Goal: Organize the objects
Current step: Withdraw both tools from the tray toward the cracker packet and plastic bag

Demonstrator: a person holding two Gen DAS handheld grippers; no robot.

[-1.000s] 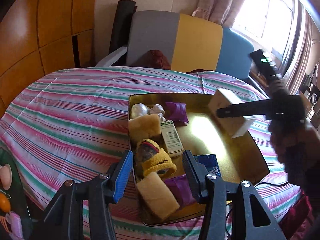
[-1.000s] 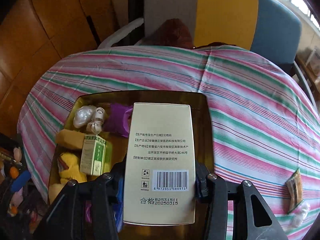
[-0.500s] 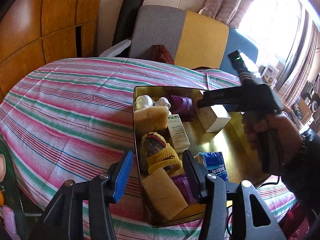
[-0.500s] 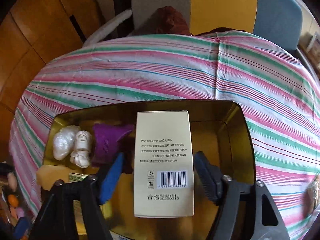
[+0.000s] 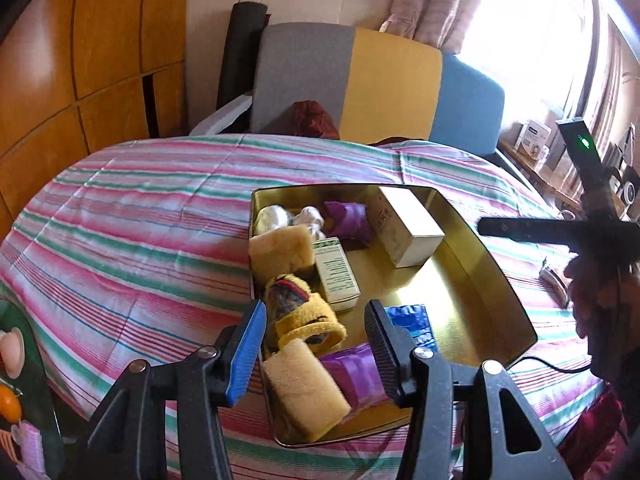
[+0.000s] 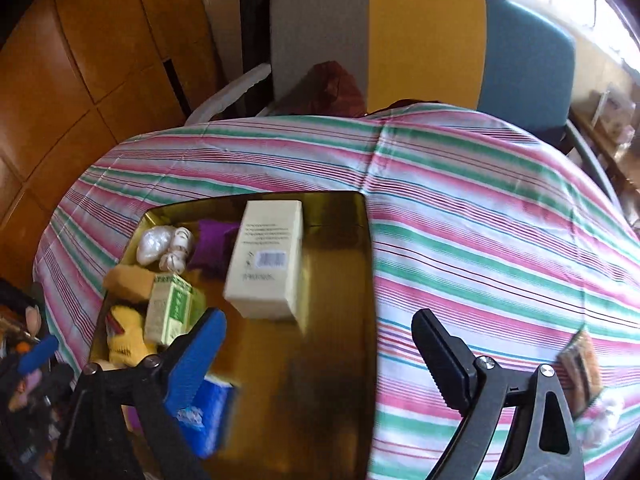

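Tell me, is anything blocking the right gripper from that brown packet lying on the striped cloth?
Nothing visible does. The right gripper, jaws opening and empty, hangs over the gold tray's edge; only bare striped cloth lies between it and the brown packet.

A: Daylight pours in from the tall curtained window (image 5: 516, 28) at the upper right of the left wrist view; the panes are blown out to plain white.

B: It glares off the floor of the shallow gold metal tray (image 5: 486, 276), and things in the tray cast soft shadows towards its near left side.

A: That view is sharp. The right wrist view is smeared: the cream cardboard box (image 6: 266, 258) and the tray's near end are streaked with motion blur.

B: Both bend hard at the edges; the orange wooden wall panels (image 6: 80, 64) curve and the corners go black.
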